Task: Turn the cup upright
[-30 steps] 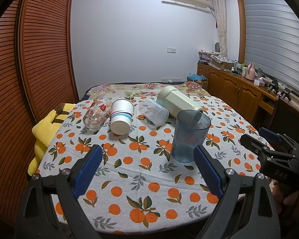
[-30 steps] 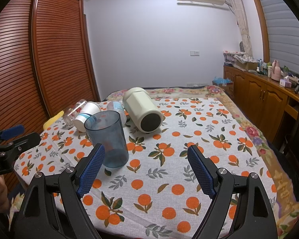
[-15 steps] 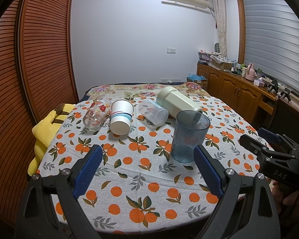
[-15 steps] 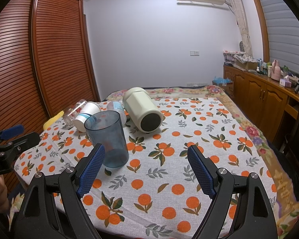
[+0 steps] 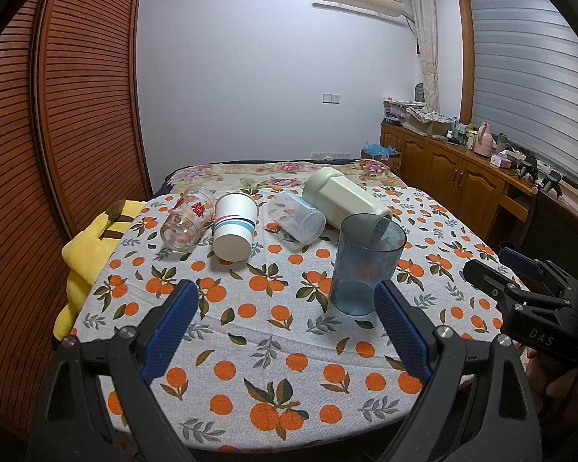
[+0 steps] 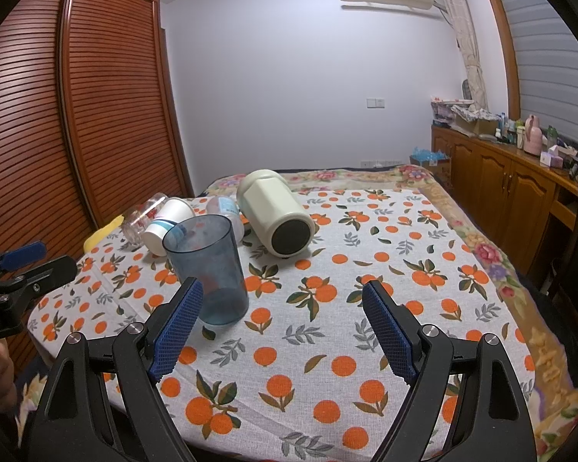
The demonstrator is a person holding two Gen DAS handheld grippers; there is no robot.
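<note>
Lettering first: "DAS" in white on the black body of the right gripper, seen at the right edge of the left wrist view; a cut-off "...bot.AI" on the left gripper at the left edge of the right wrist view. No readable print on any cup.

Blue translucent tumbler stands upright, mouth up, on the orange-print tablecloth, near the front of the table. Behind it a row lies on its side: floral glass, white paper cup with blue stripes, clear plastic cup, and a cream faceted container with its dark round end facing the right wrist camera. The paper cup touches the floral glass; the clear cup sits just beside the cream container.

Left gripper — fingers spread wide, holding nothing, the tumbler just ahead of its right pad. Right gripper — also spread wide and empty, the tumbler just ahead of its left pad.

Bare cloth fills the table's right half and front strip. Table edge curves close below both grippers. Yellow plush toy hangs off the left edge, beside the slatted wooden wardrobe. Wooden sideboard runs along the right wall, well apart from the table.
</note>
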